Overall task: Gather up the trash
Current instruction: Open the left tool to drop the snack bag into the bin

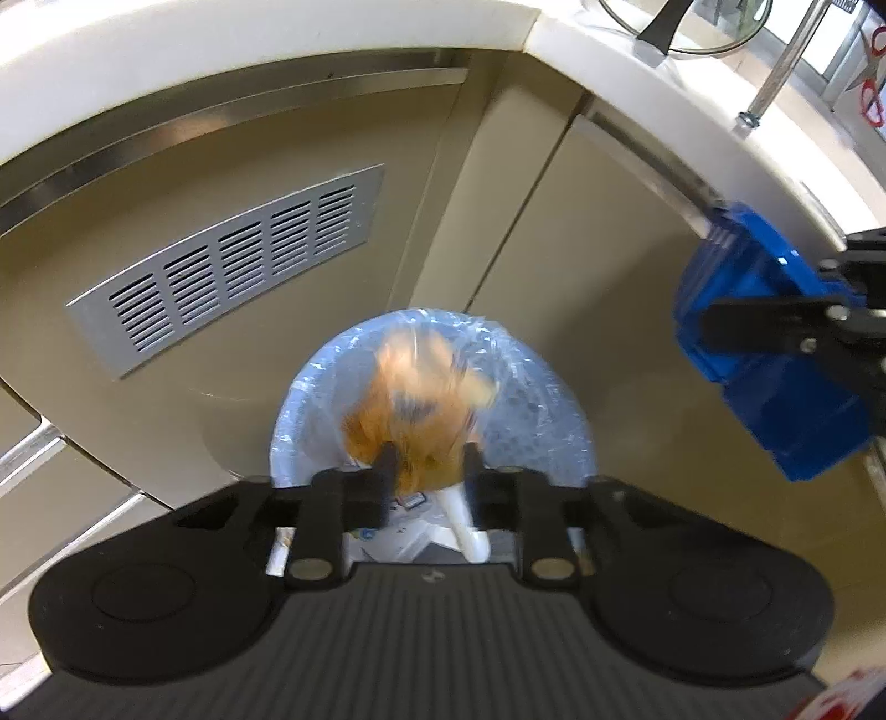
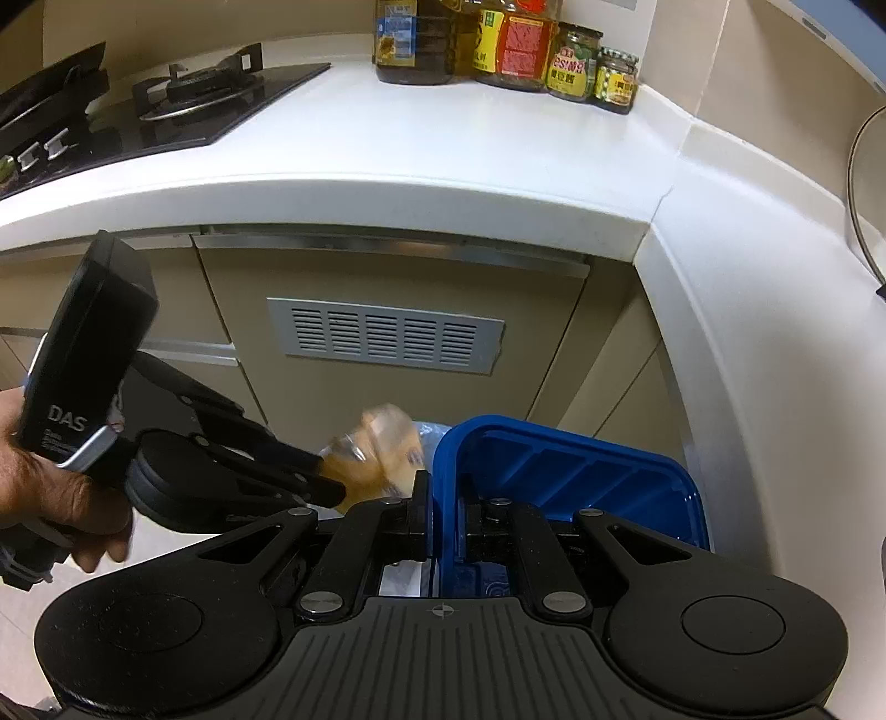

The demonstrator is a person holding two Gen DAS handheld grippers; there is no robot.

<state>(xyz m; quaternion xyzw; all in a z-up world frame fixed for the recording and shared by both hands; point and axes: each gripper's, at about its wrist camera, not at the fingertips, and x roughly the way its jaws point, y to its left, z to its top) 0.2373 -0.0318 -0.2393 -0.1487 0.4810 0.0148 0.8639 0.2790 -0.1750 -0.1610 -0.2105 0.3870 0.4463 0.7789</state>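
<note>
Left fingers: the left gripper (image 1: 426,476) has its fingers clamped on an orange wrapper (image 1: 421,399), blurred and crumpled, which sticks out forward past the tips.

Right fingers: the right gripper (image 2: 443,512) has its fingers closed on the near rim of a blue bin lid (image 2: 565,471), which is tipped up so that its ribbed underside faces the right wrist camera.

Key relation: the wrapper hangs directly over the open mouth of the lined trash bin (image 1: 559,399), so the drop line from the left fingers runs straight down into the liner. The wrapper's long axis runs along the fingers, pointing away from the camera. The left hand is the nearer one to the opening; the right only keeps the lid aside, off to the bin's right in the left wrist view.

Bin contents: white paper and a white tube-like piece (image 1: 470,531) lie inside, under the wrapper; what they are cannot be told.

Setting: the bin stands on the floor against a beige cabinet front with a grey vent grille (image 1: 232,266), below the corner of a white worktop (image 2: 443,149).

On the worktop: a black gas hob (image 2: 166,105) near the left edge, jars and bottles (image 2: 515,50) along the back edge, and a glass pan lid (image 1: 686,25) towards the right edge.

Stage, as judged: the wrapper looks ready for release; parting the left fingers should let it fall in, provided the lid is kept clear.
</note>
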